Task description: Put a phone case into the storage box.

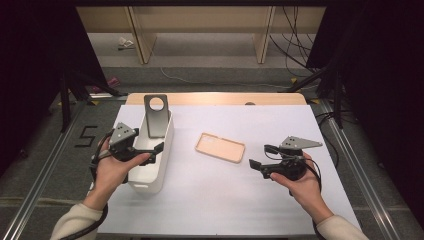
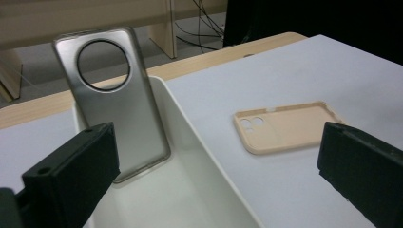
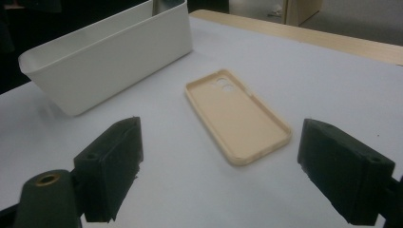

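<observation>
We see a person at a white-covered desk [image 1: 215, 200] with a handheld gripper in each hand and two phone cases in play. The beige case [image 1: 220, 147] lies flat and open side up on the bare desk, between the white bin [image 1: 150, 182] and the right gripper [image 1: 256, 166]. That gripper is the nearer one: its fingers [image 3: 111, 166] stand wide apart and empty, aimed at the case, which sits just ahead of them and close to centred in their gap. The case's long axis runs roughly across the desk in the high view, tilted a little. Its camera-hole end points toward the bin and its plain end toward the right gripper. In the right gripper view the length therefore runs away from the fingers, not across them.

The left gripper [image 1: 159, 148] hangs over the bin's rim, its fingers [image 2: 76, 175] likewise spread and holding nothing. The grey case [image 1: 156, 116] stands on end in the bin's far end, leaning against the wall with its round cutout uppermost. We judge the beige case the likely next pick, a short reach forward for the right hand.
</observation>
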A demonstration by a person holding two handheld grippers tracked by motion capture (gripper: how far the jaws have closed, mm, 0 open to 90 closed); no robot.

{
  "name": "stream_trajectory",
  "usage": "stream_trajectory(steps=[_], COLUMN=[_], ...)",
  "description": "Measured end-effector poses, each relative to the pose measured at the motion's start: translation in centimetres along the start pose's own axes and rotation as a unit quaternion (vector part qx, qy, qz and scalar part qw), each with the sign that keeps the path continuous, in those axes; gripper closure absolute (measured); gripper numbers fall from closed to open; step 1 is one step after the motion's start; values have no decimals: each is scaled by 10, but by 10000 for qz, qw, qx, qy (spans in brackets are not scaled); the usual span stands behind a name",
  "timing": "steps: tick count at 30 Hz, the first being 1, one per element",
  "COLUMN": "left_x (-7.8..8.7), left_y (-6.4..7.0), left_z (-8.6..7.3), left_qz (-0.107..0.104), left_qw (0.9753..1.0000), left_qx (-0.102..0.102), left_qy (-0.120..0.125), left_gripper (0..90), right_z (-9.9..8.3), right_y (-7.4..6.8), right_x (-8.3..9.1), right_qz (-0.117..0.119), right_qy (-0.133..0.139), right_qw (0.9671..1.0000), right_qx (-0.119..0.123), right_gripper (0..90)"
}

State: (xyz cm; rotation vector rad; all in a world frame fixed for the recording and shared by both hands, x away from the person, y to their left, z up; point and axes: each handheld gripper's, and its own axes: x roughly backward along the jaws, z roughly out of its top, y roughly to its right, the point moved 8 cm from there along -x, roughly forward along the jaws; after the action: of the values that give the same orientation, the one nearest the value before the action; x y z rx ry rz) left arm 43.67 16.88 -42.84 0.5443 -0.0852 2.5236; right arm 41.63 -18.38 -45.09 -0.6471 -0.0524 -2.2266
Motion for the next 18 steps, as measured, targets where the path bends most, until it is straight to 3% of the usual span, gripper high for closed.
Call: stream_trajectory(steps=[4, 9, 12, 18], left_x=[2, 4, 3, 2], left_y=[24, 54, 61, 62], left_z=[-7, -14, -15, -18], left_qz=[-180, -526, -593, -611], left_qw=[9997, 9978, 9972, 9971], left_qx=[-173, -397, -443, -457], left_qy=[67, -33, -28, -80], left_gripper=[6, 5, 6, 6], right_z=[1, 1, 1, 1], right_y=[1, 4, 5, 6], right_x=[0, -1, -1, -1], right_qz=[-17, -43, -48, -59], right_qy=[3, 3, 6, 2], right_qw=[10000, 10000, 10000, 10000], right_qx=[6, -8, -20, -39], right_gripper=[161, 162, 161, 161])
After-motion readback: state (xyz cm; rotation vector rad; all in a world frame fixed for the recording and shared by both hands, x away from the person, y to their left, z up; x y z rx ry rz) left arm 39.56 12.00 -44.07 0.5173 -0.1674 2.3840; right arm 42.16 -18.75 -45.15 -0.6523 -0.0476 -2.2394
